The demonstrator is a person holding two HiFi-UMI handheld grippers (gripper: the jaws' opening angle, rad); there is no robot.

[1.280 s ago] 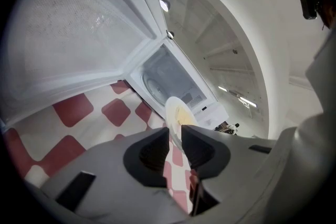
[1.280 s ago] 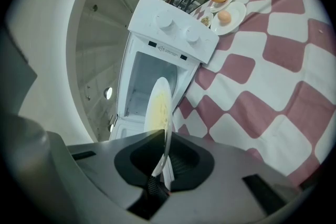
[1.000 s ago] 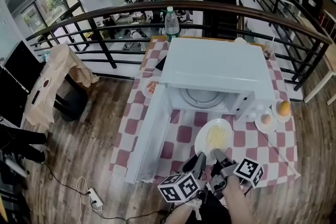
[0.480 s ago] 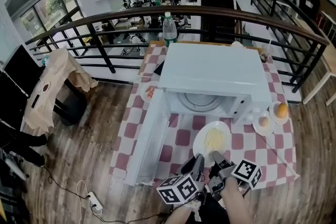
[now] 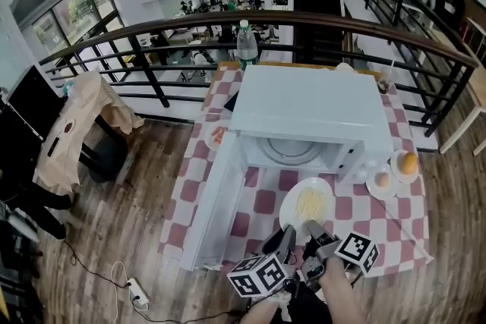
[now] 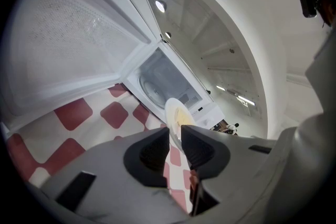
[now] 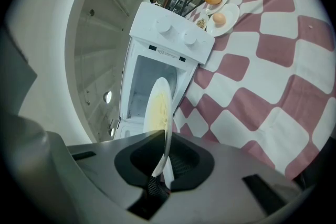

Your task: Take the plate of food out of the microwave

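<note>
A white plate of pale noodles (image 5: 307, 197) is out in front of the open white microwave (image 5: 311, 110), over the checked cloth. The microwave's glass turntable (image 5: 292, 150) is bare. My right gripper (image 5: 311, 228) is shut on the plate's near rim; in the right gripper view the plate (image 7: 157, 107) runs edge-on into my right gripper (image 7: 164, 157). My left gripper (image 5: 287, 235) sits at the plate's near left edge. In the left gripper view the plate (image 6: 176, 113) stands at the mouth of my left gripper (image 6: 176, 139), whose jaws stay apart with cloth showing through the gap.
The microwave door (image 5: 216, 201) hangs open to the left. Two small plates with an egg (image 5: 382, 180) and an orange (image 5: 408, 163) lie to the right. A water bottle (image 5: 247, 42) stands behind the microwave and a small dish (image 5: 216, 134) lies left of it.
</note>
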